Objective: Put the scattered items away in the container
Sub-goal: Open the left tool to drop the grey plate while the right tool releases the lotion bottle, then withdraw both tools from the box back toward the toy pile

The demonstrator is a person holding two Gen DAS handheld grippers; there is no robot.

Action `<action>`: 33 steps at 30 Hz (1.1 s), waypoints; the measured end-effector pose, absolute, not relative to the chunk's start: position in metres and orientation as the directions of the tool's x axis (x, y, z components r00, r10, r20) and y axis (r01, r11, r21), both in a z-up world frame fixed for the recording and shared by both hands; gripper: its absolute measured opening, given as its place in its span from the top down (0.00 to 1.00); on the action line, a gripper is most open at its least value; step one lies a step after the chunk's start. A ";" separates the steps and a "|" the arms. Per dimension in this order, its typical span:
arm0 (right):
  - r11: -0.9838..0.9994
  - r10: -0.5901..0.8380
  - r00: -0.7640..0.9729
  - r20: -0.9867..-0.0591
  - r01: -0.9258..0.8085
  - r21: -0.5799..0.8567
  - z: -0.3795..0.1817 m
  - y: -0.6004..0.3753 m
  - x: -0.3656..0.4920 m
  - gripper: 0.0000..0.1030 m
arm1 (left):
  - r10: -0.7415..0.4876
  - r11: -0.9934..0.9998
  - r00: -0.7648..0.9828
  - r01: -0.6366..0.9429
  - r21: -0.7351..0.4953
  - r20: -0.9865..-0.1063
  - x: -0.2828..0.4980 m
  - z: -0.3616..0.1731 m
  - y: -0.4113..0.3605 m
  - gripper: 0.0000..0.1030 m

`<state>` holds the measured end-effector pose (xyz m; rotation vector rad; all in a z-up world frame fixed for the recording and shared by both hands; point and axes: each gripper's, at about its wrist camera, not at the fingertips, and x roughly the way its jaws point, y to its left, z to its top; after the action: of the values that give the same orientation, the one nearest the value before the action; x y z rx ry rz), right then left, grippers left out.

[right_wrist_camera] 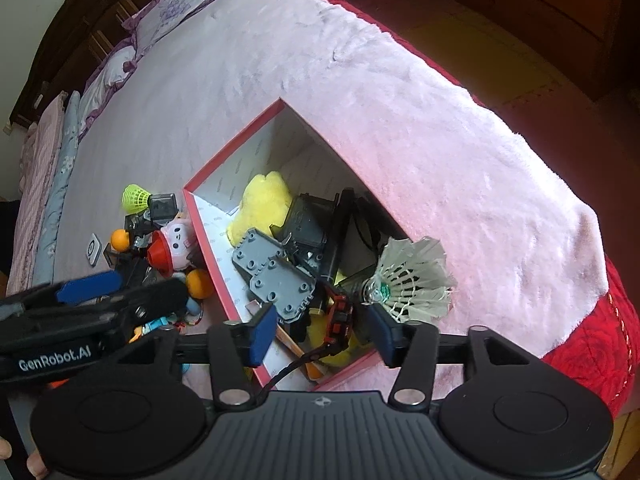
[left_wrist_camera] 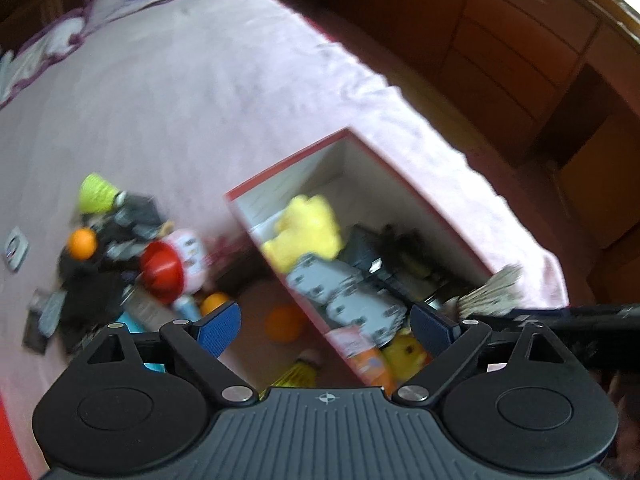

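A red-rimmed box (right_wrist_camera: 236,148) (left_wrist_camera: 288,160) sits on the pink bed and holds a yellow plush (right_wrist_camera: 262,204) (left_wrist_camera: 306,228), grey plates (right_wrist_camera: 276,272) (left_wrist_camera: 340,288) and dark items. A white shuttlecock (right_wrist_camera: 412,276) (left_wrist_camera: 490,290) hangs by my right gripper's right finger over the box's near corner; whether it is held is unclear. My right gripper (right_wrist_camera: 320,334) is open over the box. My left gripper (left_wrist_camera: 326,326) is open above the box's left wall; it also shows in the right wrist view (right_wrist_camera: 88,286). A pile lies left of the box: orange balls (right_wrist_camera: 198,282) (left_wrist_camera: 82,243), a red cone (right_wrist_camera: 160,258) (left_wrist_camera: 162,272), a green shuttlecock (right_wrist_camera: 136,198) (left_wrist_camera: 96,194).
The bed edge (right_wrist_camera: 520,136) drops to a wooden floor on the right, with brown drawers (left_wrist_camera: 520,40) beyond. Pillows (right_wrist_camera: 168,12) lie at the head of the bed. A small white square device (right_wrist_camera: 94,249) lies left of the pile.
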<state>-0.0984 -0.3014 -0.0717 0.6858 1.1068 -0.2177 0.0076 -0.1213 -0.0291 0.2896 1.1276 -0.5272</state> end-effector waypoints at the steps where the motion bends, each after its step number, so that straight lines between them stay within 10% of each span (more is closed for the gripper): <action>1: 0.779 0.168 0.448 -0.878 0.485 0.397 -0.071 -0.300 -0.098 0.43 | -0.240 0.851 0.327 0.523 -0.036 -0.914 0.008 -0.030 -0.114 0.10; 33: 0.926 0.140 0.416 -0.899 0.266 0.268 -0.032 -0.145 -0.070 0.34 | -0.063 0.985 0.280 0.173 -0.014 -0.958 -0.024 -0.072 0.128 0.04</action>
<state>-0.0702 -0.1448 -0.0321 0.4011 1.1478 -0.0817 -0.0239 0.1281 -0.0720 0.0994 1.2781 -0.1583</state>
